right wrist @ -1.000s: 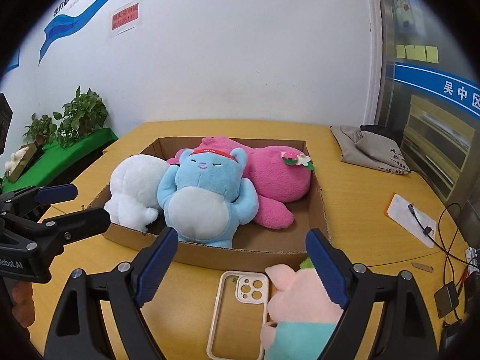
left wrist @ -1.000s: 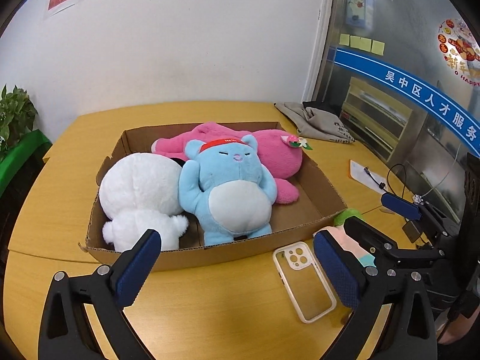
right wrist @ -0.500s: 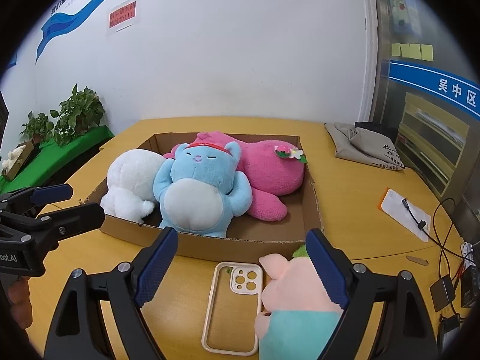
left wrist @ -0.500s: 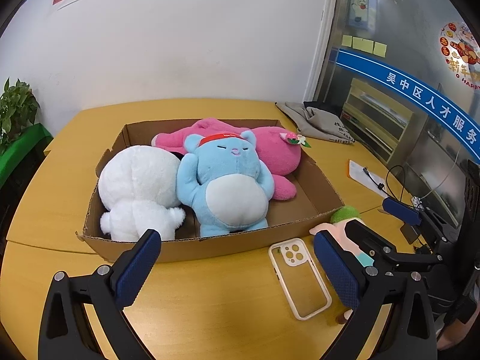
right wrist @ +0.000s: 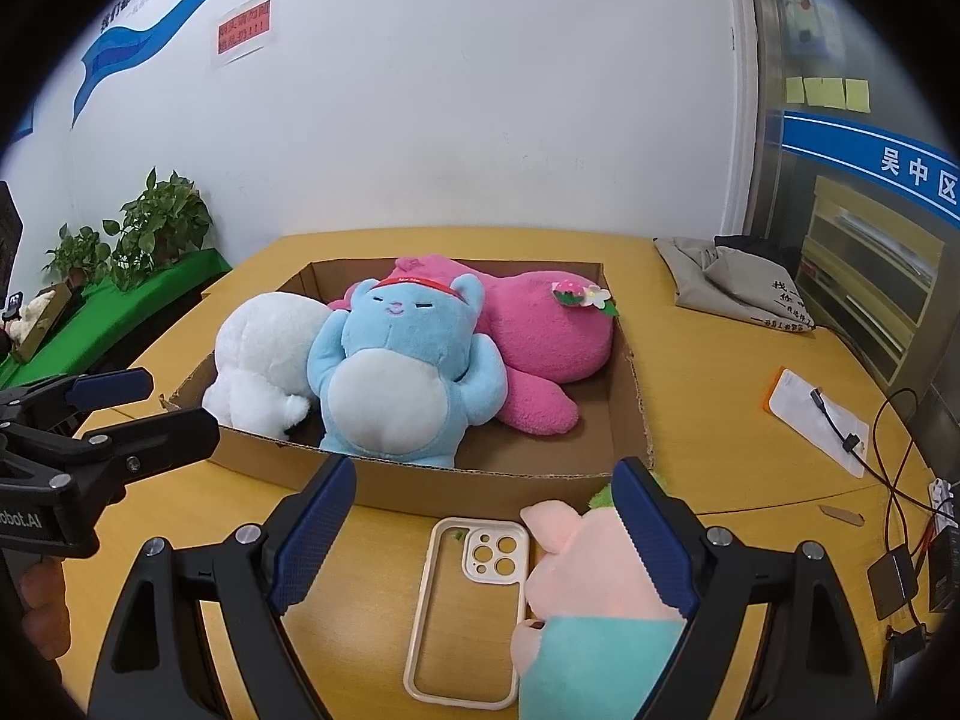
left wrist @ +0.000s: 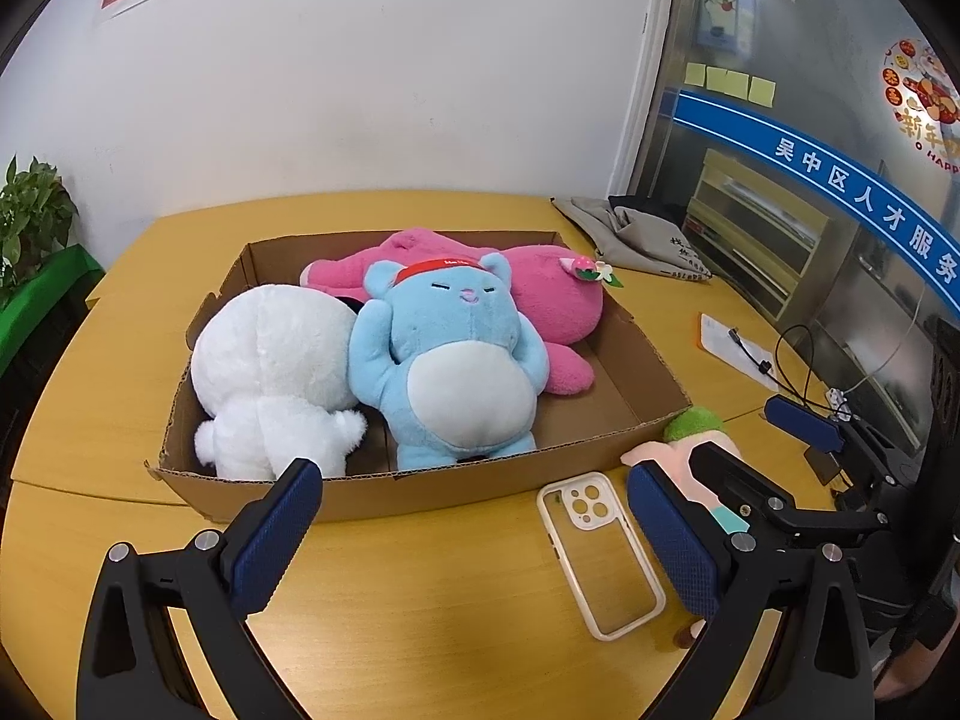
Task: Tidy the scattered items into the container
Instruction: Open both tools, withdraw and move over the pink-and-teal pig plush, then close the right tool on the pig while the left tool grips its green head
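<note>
A shallow cardboard box (left wrist: 636,360) on the yellow table holds a white plush (left wrist: 270,366), a blue bear plush (left wrist: 456,360) and a pink plush (left wrist: 552,294). In front of the box lie a clear phone case (right wrist: 468,606) and a small pink-and-teal plush (right wrist: 576,570) with a green top. My right gripper (right wrist: 483,534) is open and hovers over the case. Its right finger stands beside the small plush, and whether it touches is unclear. My left gripper (left wrist: 474,534) is open and empty in front of the box, left of the case (left wrist: 600,552).
A grey cloth bag (right wrist: 738,282) lies at the table's far right. A paper with a cable (right wrist: 822,420) and a small black device (right wrist: 894,576) sit at the right edge. Potted plants (right wrist: 156,222) stand beyond the left edge. A hand (right wrist: 36,600) holds the left gripper.
Hardly anything: the right gripper's view has shifted slightly. Both grippers stay open and no item has moved.
</note>
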